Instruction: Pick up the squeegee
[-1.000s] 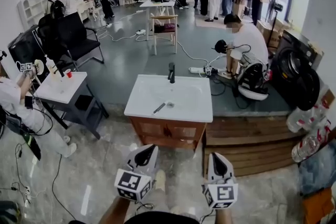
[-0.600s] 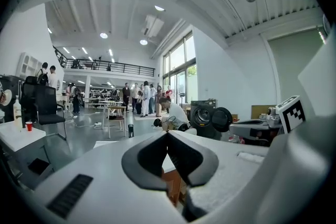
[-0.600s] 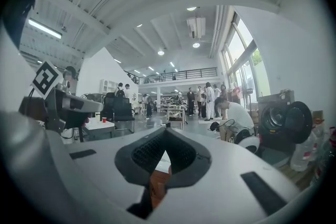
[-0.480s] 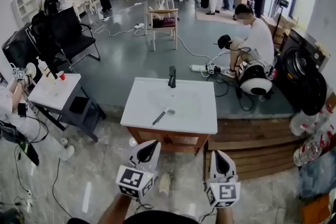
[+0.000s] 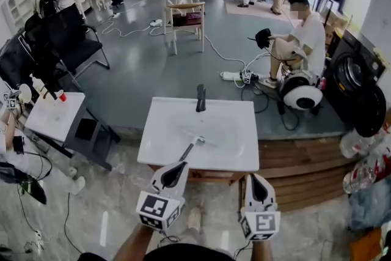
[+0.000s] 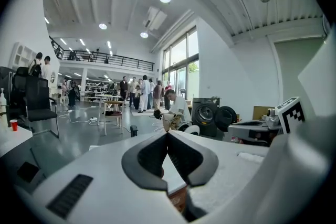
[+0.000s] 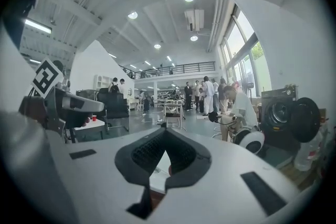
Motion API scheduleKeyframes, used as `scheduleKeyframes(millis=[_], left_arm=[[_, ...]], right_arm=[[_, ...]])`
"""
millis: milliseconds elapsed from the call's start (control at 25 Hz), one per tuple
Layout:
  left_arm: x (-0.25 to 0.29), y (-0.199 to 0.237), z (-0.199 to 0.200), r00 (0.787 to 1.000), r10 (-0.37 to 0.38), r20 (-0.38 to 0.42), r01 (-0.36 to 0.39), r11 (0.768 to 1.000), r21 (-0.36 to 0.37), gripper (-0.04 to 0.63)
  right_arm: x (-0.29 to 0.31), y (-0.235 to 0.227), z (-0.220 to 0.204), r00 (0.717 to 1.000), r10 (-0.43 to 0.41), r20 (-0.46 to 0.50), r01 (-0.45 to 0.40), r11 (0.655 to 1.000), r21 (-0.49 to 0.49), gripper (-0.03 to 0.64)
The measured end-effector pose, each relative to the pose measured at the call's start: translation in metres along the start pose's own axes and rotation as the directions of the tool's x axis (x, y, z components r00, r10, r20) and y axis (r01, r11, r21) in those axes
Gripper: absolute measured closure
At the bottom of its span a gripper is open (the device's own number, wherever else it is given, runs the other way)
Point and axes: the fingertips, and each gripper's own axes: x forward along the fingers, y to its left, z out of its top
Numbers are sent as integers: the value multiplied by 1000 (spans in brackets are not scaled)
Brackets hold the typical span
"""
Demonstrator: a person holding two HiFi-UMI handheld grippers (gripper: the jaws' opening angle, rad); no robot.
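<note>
Approach step judged in hand, nothing gripped yet. On sink top (image 5: 232,143), nr front edge, squeegee (image 5: 190,147) seen lying flat, handle end just ahead of L gripper (image 5: 176,169). L jaws together, empty. R gripper (image 5: 253,183) likewise closed, empty. Next, prob: jaws to be opened, set astride handle, closed, lifted.
</note>
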Motion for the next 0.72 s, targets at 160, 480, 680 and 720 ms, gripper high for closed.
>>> scheduleKeyframes(millis=[160, 480, 680, 720], left_arm=[[33, 29, 1, 1000, -14, -13, 14, 1000, -10, 595], [90, 81, -1, 999, -32, -21, 31, 999, -16, 595], [111, 100, 4, 999, -45, -15, 45, 999, -10, 595], [115, 103, 5, 999, -44, -15, 44, 999, -11, 595]], right_arm=[[42, -2, 1, 1000, -13, -26, 13, 1000, 2, 618], [116, -12, -3, 999, -40, -26, 40, 999, -1, 618], [143, -14, -2, 998, -50, -34, 50, 999, 2, 618], [147, -14, -1, 998, -49, -33, 49, 999, 1, 618]])
